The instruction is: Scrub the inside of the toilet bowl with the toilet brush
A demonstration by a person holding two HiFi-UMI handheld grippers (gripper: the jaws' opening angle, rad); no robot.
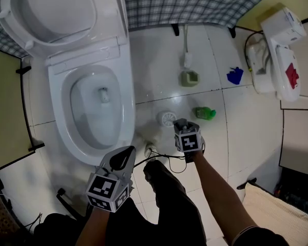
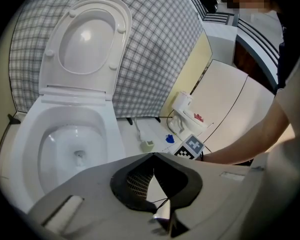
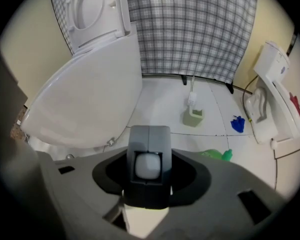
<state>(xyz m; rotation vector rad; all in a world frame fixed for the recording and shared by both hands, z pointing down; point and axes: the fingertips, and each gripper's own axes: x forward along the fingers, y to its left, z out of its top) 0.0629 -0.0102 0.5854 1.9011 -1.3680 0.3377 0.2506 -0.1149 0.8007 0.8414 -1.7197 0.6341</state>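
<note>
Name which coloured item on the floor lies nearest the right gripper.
The green bottle, on its side just beyond the right gripper; the brush holder and blue item sit farther back.

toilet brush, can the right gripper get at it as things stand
Probably not yet. The right gripper is closed on what looks like a grey-capped bottle, so its jaws are full. The floor towards the toilet brush in its holder looks free; the green bottle lies to one side.

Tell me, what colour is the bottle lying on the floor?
The bottle is green; the head view shows it best.
</note>
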